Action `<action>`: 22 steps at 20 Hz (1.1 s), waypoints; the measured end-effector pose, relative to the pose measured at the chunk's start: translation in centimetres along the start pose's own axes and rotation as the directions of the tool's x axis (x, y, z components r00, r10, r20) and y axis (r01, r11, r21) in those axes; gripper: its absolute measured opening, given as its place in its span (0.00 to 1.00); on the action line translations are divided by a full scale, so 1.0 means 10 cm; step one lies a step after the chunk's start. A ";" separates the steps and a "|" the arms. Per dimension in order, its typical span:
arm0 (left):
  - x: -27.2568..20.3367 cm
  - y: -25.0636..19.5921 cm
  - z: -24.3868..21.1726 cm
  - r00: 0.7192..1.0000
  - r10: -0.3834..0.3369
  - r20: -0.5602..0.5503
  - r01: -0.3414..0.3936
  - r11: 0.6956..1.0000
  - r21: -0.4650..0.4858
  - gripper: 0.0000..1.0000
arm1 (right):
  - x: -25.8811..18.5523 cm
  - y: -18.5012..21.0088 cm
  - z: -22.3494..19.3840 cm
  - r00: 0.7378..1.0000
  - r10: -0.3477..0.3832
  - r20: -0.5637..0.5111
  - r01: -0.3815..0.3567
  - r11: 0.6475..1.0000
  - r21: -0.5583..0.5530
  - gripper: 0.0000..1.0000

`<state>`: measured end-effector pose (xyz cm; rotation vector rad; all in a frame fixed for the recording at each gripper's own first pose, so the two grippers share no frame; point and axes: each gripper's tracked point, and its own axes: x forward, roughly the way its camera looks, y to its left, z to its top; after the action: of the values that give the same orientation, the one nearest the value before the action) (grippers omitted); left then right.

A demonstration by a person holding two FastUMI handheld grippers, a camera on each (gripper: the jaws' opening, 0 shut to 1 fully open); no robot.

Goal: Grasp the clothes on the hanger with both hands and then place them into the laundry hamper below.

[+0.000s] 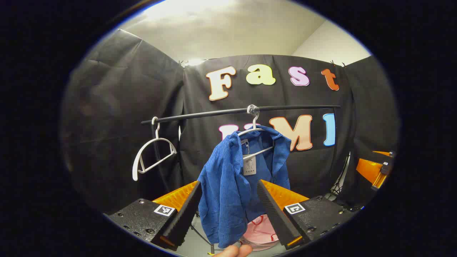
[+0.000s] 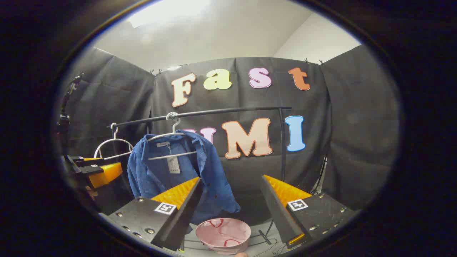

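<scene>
Two grippers, left (image 1: 228, 210) and right (image 2: 230, 210), I hold with jaws spread and gripping nothing, facing the blue shirt (image 1: 235, 178) on its hanger (image 1: 254, 137) on the rail (image 1: 239, 111), above the pink hamper (image 2: 224, 235).

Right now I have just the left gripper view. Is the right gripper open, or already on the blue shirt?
Observer: Open. In the right gripper view, the right gripper has its jaws spread wide with nothing pressed between them, and the blue shirt hangs farther off.
Operator: And the hamper? The shirt covers most of it for me.
Observer: In the right gripper view the pink hamper shows whole at the rim, sitting below the shirt's hem with its mouth facing up.
</scene>
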<state>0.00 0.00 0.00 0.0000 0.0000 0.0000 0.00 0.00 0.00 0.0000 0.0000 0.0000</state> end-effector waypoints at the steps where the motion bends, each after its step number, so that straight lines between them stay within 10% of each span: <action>1: 0.01 0.02 -0.05 1.000 0.011 -0.013 -0.011 1.000 0.000 0.98 | 0.01 0.00 -0.01 1.000 -0.003 -0.003 0.003 1.000 -0.006 0.92; 22: 0.39 -0.26 -0.24 1.000 -0.006 0.006 0.006 1.000 0.006 0.96 | 0.22 0.09 -0.24 0.999 0.002 -0.045 -0.005 0.998 -0.066 1.00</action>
<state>3.95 -2.60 -2.42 0.0061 -0.0060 -0.0057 2.23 0.86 -2.37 -0.0661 0.0453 0.0032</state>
